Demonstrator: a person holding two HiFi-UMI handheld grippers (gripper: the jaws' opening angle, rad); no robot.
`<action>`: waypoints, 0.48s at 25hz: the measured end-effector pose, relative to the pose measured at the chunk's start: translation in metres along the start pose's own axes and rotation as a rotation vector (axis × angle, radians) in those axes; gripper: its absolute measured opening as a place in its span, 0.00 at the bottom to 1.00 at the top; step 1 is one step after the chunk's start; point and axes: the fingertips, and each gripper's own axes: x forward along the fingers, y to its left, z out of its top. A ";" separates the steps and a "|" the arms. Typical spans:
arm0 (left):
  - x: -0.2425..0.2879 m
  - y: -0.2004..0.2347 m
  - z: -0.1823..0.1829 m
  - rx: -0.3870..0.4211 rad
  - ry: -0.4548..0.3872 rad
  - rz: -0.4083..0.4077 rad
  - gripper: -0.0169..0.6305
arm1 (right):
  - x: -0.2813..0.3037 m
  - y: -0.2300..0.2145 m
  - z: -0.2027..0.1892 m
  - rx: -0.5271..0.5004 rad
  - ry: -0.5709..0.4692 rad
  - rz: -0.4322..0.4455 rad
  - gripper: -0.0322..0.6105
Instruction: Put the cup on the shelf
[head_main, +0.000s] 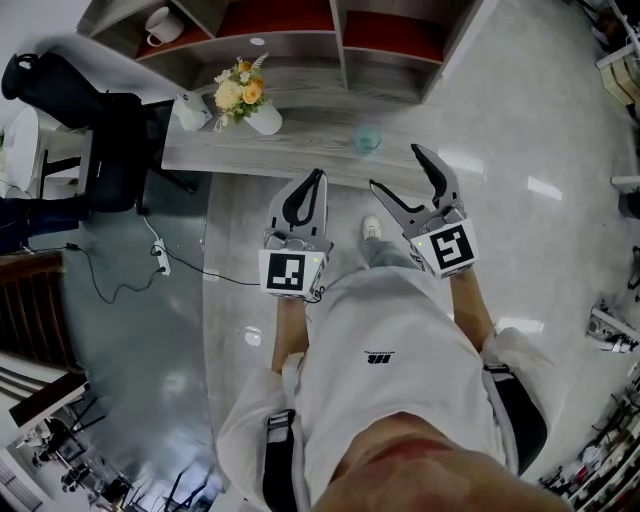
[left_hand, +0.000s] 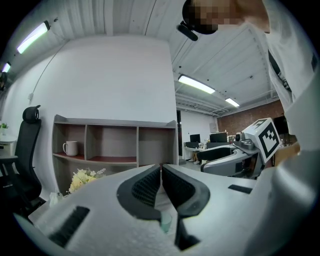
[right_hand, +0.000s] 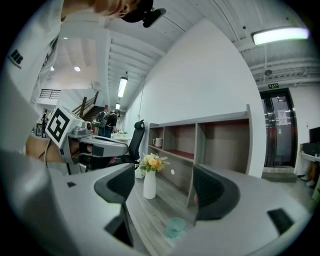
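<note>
Head view had the teal cup (head_main: 367, 139) sitting on the table (head_main: 300, 145), upper middle of frame, below the shelf (head_main: 340, 50). Right gripper (head_main: 395, 167) jaws were spread wide just beneath it, left gripper (head_main: 316, 180) jaws pressed together.

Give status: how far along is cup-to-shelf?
Done: nothing yet. The small translucent teal cup stands on the grey wooden table, not in the grey open shelf. In hand: nothing. The right claw is open, short of the cup; the left claw is shut and empty. Left: grasp, lift, place.
</note>
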 end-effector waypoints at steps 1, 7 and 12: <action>0.005 0.002 -0.002 -0.001 0.004 0.001 0.08 | 0.003 -0.004 -0.003 0.003 0.002 0.001 0.60; 0.035 0.008 -0.015 -0.018 0.018 -0.009 0.08 | 0.020 -0.026 -0.027 0.030 0.022 0.004 0.60; 0.056 0.009 -0.029 -0.027 0.028 -0.029 0.08 | 0.031 -0.039 -0.052 0.056 0.032 0.005 0.60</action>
